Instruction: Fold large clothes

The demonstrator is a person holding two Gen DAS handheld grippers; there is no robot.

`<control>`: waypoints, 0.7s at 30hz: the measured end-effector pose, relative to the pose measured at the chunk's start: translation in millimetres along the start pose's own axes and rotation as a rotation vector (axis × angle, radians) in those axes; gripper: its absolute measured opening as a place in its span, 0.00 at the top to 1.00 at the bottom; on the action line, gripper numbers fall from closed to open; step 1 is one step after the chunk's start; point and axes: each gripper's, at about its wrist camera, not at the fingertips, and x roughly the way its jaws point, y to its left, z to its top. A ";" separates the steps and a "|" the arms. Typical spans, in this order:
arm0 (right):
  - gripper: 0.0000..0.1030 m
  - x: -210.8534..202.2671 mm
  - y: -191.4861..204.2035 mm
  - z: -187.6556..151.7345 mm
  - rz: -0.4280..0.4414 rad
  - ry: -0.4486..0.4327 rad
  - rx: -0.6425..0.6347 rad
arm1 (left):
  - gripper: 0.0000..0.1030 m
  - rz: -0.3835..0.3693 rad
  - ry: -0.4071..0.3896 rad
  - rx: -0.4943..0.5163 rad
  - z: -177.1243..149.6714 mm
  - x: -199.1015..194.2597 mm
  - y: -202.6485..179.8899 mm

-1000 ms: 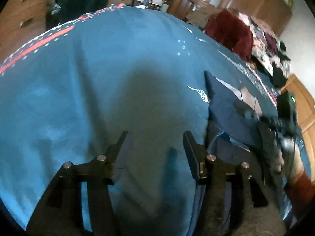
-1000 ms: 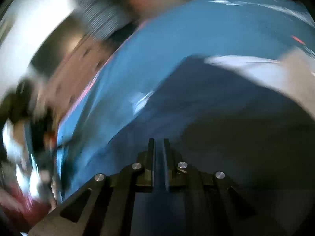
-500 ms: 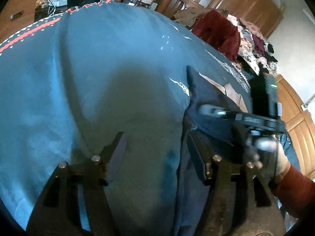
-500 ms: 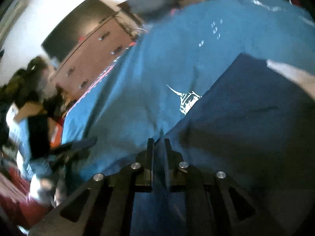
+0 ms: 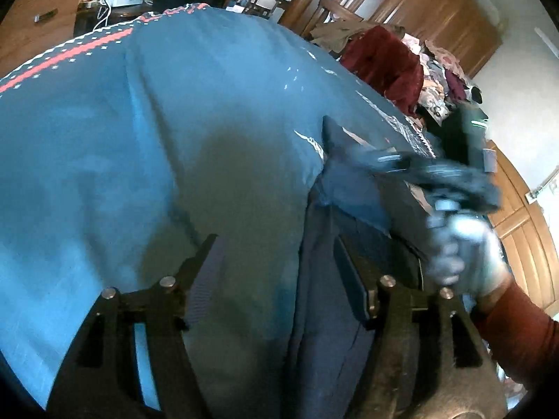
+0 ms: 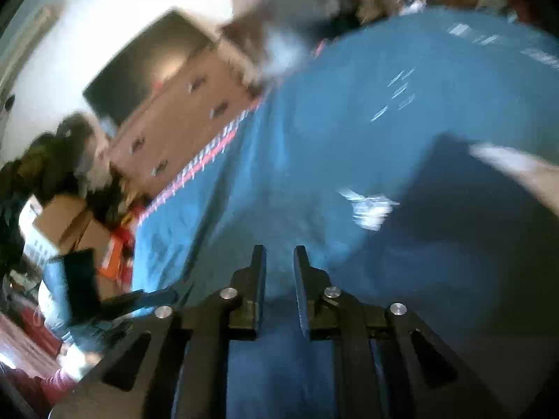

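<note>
A broad teal-blue bedspread with a red-and-white patterned border filled both views, stretched over the bed, and the large dark navy garment lay on it at the near right side, one corner of it peaking up towards the white motif printed on the spread. Behind the bed ran brown wooden wardrobe doors, and against them sat a heap of mixed clothes topped by a dark red fabric. In the right wrist view a wooden chest of drawers stood past the bed's far edge, badly smeared by blur. The left hand-held gripper hung low over the spread with its jaws spread wide, nothing between them, its right finger over the navy cloth's edge. The right hand-held gripper showed only a narrow gap, holding nothing, above the garment. A grey-gloved hand with a rust-red sleeve gripped its handle.
</note>
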 end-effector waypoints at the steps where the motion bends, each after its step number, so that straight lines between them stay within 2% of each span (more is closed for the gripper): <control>1: 0.75 -40.5 -3.5 -18.5 -0.043 -0.033 0.017 | 0.36 0.004 0.006 0.002 -4.9 -1.9 0.1; 3: 0.66 -96.2 -7.6 -52.6 -0.122 -0.060 0.048 | 0.36 -0.007 0.024 0.003 -16.3 -2.9 -1.8; 4: 0.62 -134.9 -13.3 -83.0 -0.186 -0.069 0.084 | 0.36 -0.014 0.035 0.007 -22.7 -2.5 -4.3; 7: 0.61 -238.1 -48.5 -162.1 -0.331 -0.085 0.213 | 0.36 -0.050 0.082 0.011 -38.0 2.4 -10.9; 10: 0.56 -314.9 -67.1 -249.4 -0.396 -0.120 0.403 | 0.35 -0.087 0.127 0.012 -52.2 4.5 -17.1; 12: 0.56 -340.2 -68.5 -294.0 -0.457 -0.127 0.486 | 0.35 -0.089 0.152 0.021 -59.1 3.7 -21.2; 14: 0.55 -361.4 -67.5 -340.7 -0.556 -0.121 0.541 | 0.35 -0.082 0.164 0.034 -61.9 2.4 -26.1; 17: 0.55 -385.2 -57.9 -381.5 -0.628 -0.157 0.558 | 0.34 -0.076 0.172 0.061 -69.0 0.0 -38.2; 19: 0.55 -383.1 -47.2 -399.4 -0.614 -0.200 0.587 | 0.32 -0.041 0.165 0.083 -72.3 1.4 -46.0; 21: 0.55 -376.7 -49.1 -413.1 -0.597 -0.203 0.609 | 0.30 -0.028 0.164 0.075 -73.9 3.2 -48.9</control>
